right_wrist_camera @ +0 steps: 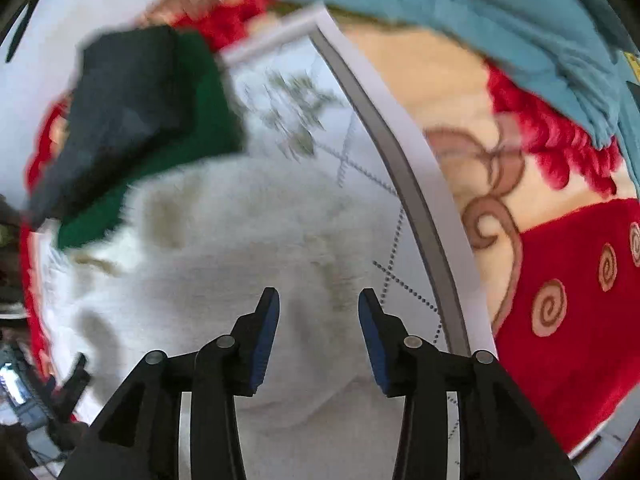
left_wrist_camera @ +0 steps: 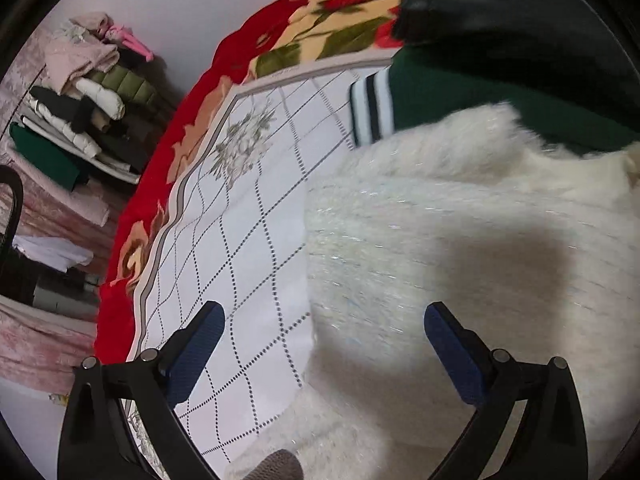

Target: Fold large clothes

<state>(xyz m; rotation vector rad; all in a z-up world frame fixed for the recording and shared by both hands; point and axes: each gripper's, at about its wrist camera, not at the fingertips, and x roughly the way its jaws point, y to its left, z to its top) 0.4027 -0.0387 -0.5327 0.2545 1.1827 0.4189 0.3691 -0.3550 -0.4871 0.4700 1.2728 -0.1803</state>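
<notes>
Knitwear, white and fluffy (left_wrist_camera: 460, 240), lies spread on a white sheet with a dotted diamond grid (left_wrist_camera: 240, 240), which covers a red floral blanket (left_wrist_camera: 132, 240). In the left wrist view the white fluffy garment fills the frame from about 2 o'clock round to 6 o'clock, its edge running down the middle. At 1 o'clock a dark green garment with a white-and-black striped cuff (left_wrist_camera: 480, 92) overlaps the far edge of the fluffy one, with something black on top of it. The left tongs (left_wrist_camera: 324, 344) stand spread wide, one pad over the bare sheet and the other over the fluffy fabric, nothing pinched between them. At 9 to 10 o'clock, well apart from the bed covering, is a pile of folded clothes (left_wrist_camera: 80, 112).

In the right wrist view, which is blurred, the fluffy garment occupies the centre and 7 o'clock, and the green garment sits at 10 o'clock. The right tongs (right_wrist_camera: 319, 320) hang partly spread above the fluffy fabric, pads not pressing on anything. A light blue cloth (right_wrist_camera: 440, 0) lies across 12 to 2 o'clock.
</notes>
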